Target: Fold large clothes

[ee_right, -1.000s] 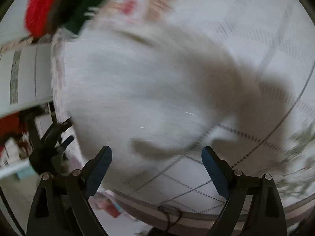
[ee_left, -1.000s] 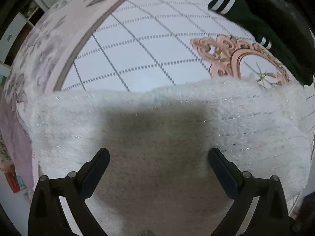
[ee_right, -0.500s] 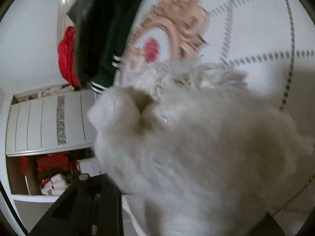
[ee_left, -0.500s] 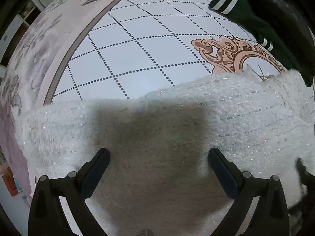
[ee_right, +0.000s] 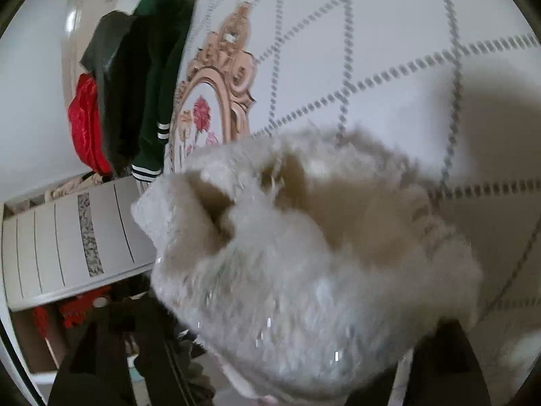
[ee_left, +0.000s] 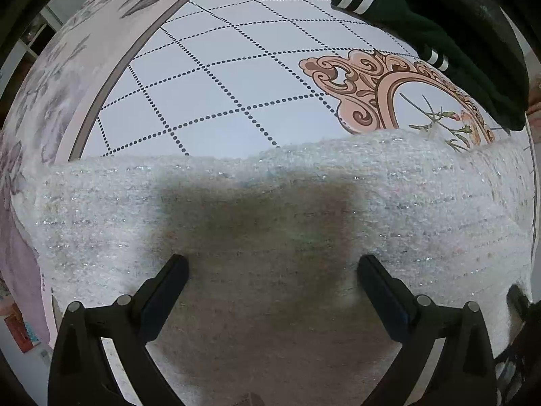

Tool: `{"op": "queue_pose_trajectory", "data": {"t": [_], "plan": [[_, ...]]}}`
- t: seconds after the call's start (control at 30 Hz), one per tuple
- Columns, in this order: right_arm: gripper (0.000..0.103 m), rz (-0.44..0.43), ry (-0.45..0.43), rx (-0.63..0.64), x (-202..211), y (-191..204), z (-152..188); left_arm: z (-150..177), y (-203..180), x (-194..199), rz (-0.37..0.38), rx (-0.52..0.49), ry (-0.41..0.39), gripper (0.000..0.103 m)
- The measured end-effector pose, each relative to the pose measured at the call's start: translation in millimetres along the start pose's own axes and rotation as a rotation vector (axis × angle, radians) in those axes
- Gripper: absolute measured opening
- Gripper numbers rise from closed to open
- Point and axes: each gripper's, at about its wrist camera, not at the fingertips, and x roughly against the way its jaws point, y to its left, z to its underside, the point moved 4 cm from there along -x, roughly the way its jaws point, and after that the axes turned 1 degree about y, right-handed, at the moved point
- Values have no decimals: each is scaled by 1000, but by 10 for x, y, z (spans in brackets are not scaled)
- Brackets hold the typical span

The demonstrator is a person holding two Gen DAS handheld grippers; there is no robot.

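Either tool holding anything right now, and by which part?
The right tool seems shut on a bunched fold of the fluffy white knitted sweater, though its fingertips are hidden. The left tool is open over the sweater, holding nothing.

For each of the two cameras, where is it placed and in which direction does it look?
Left wrist: sits on the left tongs, looking along open fingers over the flat white sweater toward the patterned mat.
Right wrist: sits on the right tongs, facing bunched sweater close up; finger bases show, tips hidden.
Shared: sweater, mat, the dark green garment.
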Motion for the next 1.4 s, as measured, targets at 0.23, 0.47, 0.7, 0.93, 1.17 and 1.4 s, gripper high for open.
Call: {"op": "queue_pose_trajectory", "data": {"t": [0.23,0.47,0.7,0.93,1.17,1.4], "plan": [[61,134,6,-13,123,-40,10,71,87,4,6,-9,2,103],[78,512,-3,413,586,677,-70,-71,-144,157,-22,11,-45,103],[80,596,160,752,-35,1132,-136,-126,-347,124,-42,-9,-54,103],[10,267,176,674,-90,1511,-193,-59,-176,120,5,33,-69,103],[17,539,278,479,-395,907,-570,-24,-245,127,33,35,-57,103],[86,435,182,848,-345,1930,-328,-21,-210,106,56,73,-52,103]]}}
